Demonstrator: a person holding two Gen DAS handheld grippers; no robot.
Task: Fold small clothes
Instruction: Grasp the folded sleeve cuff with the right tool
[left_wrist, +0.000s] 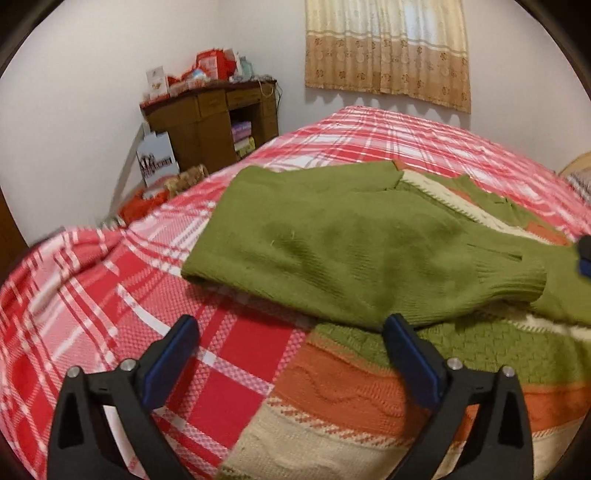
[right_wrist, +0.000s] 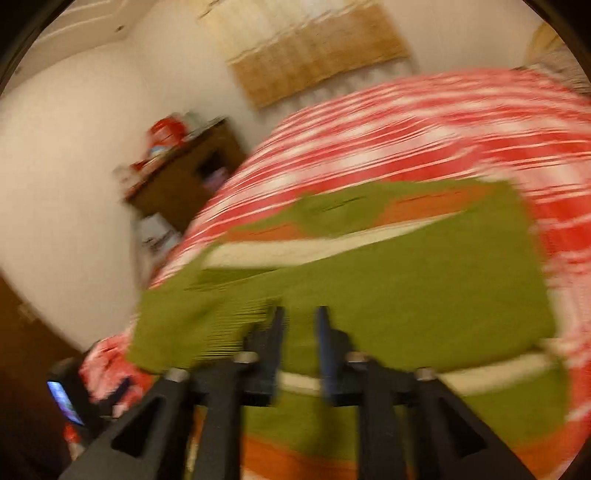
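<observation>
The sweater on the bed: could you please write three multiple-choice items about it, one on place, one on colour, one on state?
1. Where does the sweater lie?
A. On the plaid bedspread
B. On the wooden cabinet
C. On the floor

2. What colour is the sleeve folded across it?
A. Blue
B. Green
C. Red

3. How does the left gripper stand?
A. Shut on the sleeve
B. Shut on the bedspread
C. Open, holding nothing

Answers:
1 A: red-and-white plaid shows all around the knit.
2 B: the sleeve and its ribbed cuff are olive green.
3 C: its fingers stand wide apart, with only cloth lying below them.
</observation>
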